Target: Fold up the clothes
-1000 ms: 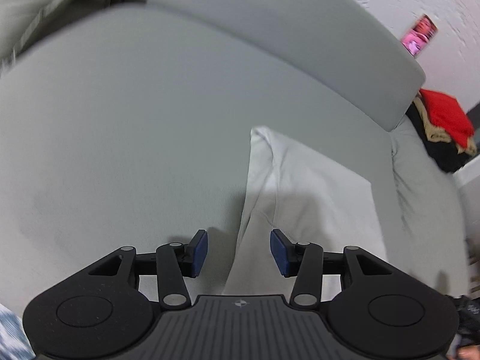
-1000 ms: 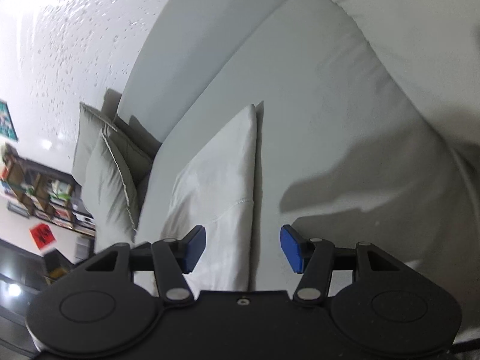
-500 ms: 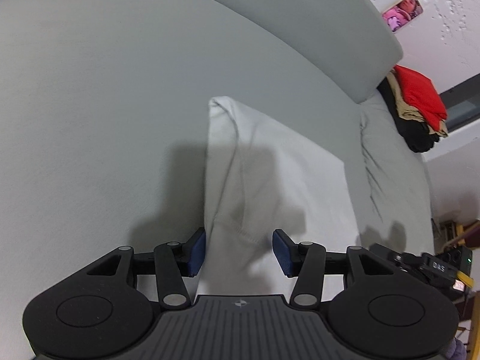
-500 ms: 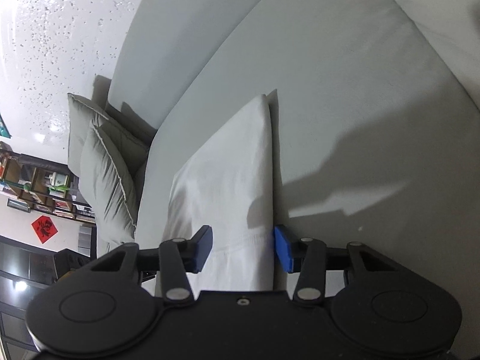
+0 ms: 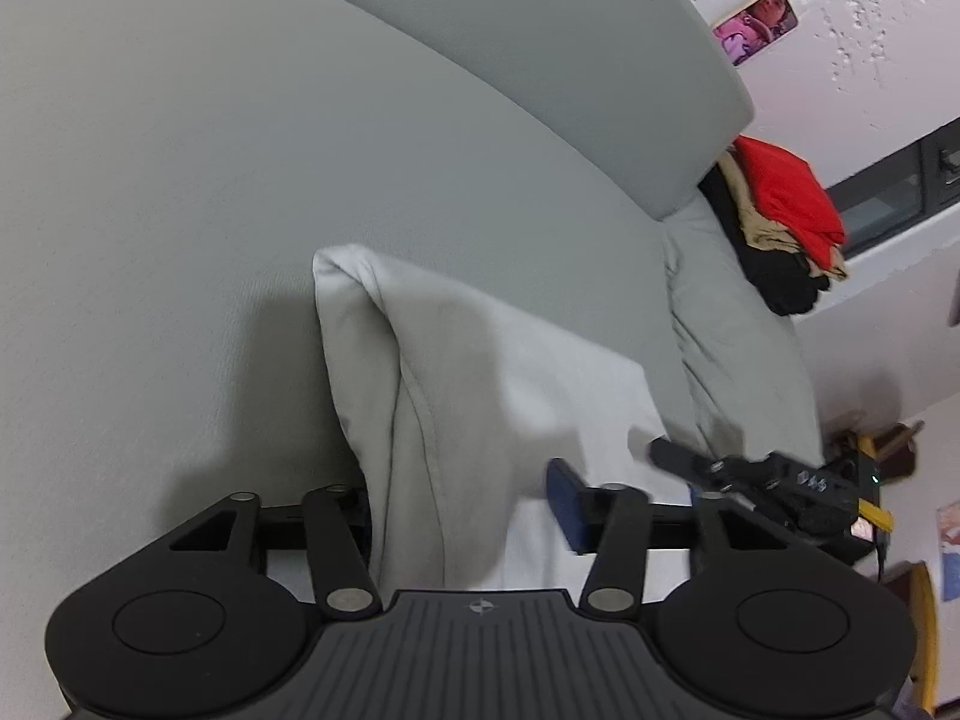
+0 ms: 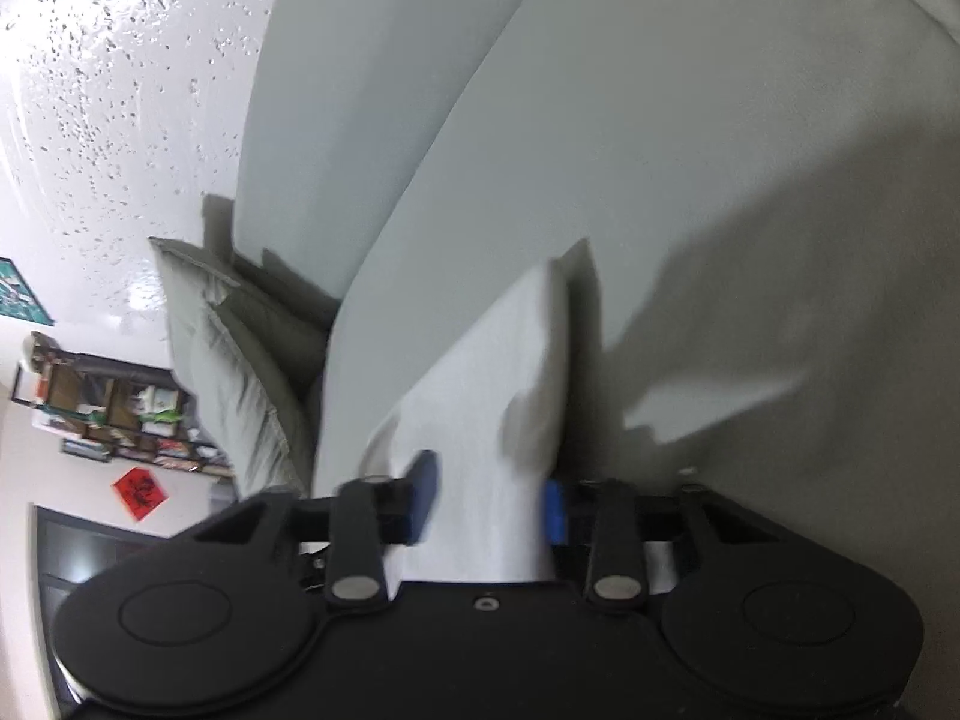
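The white garment [image 5: 510, 396] lay partly folded on the grey sofa seat [image 5: 180, 192], its near edge between the spread fingers of both the left gripper [image 5: 462, 510] and the right gripper [image 6: 489, 495] (neither yet pinching). Judged risk: closing on the top layer alone would let the lower layers slip and undo the fold.

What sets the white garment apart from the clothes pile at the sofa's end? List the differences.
The white garment lies spread flat on the sofa seat; the clothes pile is bunched against the backrest's end. The garment is one pale colour; the pile mixes red, tan and black. The left gripper and right gripper straddle the garment's edge; nothing touches the pile. Both rest on the sofa.
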The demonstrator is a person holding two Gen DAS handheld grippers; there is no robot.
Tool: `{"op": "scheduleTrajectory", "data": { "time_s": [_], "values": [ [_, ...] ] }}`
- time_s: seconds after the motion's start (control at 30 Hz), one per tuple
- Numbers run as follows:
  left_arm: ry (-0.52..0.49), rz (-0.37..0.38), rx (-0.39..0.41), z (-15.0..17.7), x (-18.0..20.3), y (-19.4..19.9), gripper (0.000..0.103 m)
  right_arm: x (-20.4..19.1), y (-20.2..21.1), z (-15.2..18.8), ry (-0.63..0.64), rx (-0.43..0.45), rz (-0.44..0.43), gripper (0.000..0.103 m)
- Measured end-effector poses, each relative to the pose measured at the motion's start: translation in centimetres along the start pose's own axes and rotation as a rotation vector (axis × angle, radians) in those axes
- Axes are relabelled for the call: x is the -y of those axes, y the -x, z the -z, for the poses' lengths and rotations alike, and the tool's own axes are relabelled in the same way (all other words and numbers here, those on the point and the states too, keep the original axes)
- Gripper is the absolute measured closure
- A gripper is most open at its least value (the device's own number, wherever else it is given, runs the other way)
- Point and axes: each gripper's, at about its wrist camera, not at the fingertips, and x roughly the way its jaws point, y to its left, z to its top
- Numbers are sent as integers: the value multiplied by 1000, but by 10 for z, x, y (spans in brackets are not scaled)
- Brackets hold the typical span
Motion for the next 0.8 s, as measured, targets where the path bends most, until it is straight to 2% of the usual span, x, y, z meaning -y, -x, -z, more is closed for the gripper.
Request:
{"op": "scheduleTrajectory", "data": {
  "time_s": [0.03, 0.07, 0.1, 0.17, 0.23, 0.37, 0.47, 0.57, 0.7, 0.8],
  "values": [
    [-27, -35, 10, 1, 7, -1, 72, 1, -2, 2, 14, 11, 19, 100],
    [-59, -75, 22, 3, 16, -2, 86, -3, -1, 5, 40, 29, 32, 100],
    [-89, -107, 38, 6, 24, -1, 92, -8, 0, 8, 70, 51, 43, 98],
    [-159, -163, 89, 16, 46, 7, 95, -28, 8, 21, 179, 110, 95, 98],
    [-253, -217, 165, 29, 73, 23, 96, -50, 25, 35, 283, 174, 110, 98],
    [-414, -265, 379, 71, 134, 71, 96, -99, 84, 69, 470, 302, 101, 99],
    [-507, -223, 494, 105, 181, 102, 96, -122, 144, 96, 537, 411, 97, 99],
    [-579, -118, 546, 132, 226, 118, 96, -132, 211, 125, 554, 534, 130, 99],
    [-651, 39, 519, 152, 287, 104, 95, -129, 299, 153, 542, 677, 227, 99],
    [-673, 128, 446, 151, 333, 65, 95, -115, 351, 151, 495, 761, 308, 99]
  ]
}}
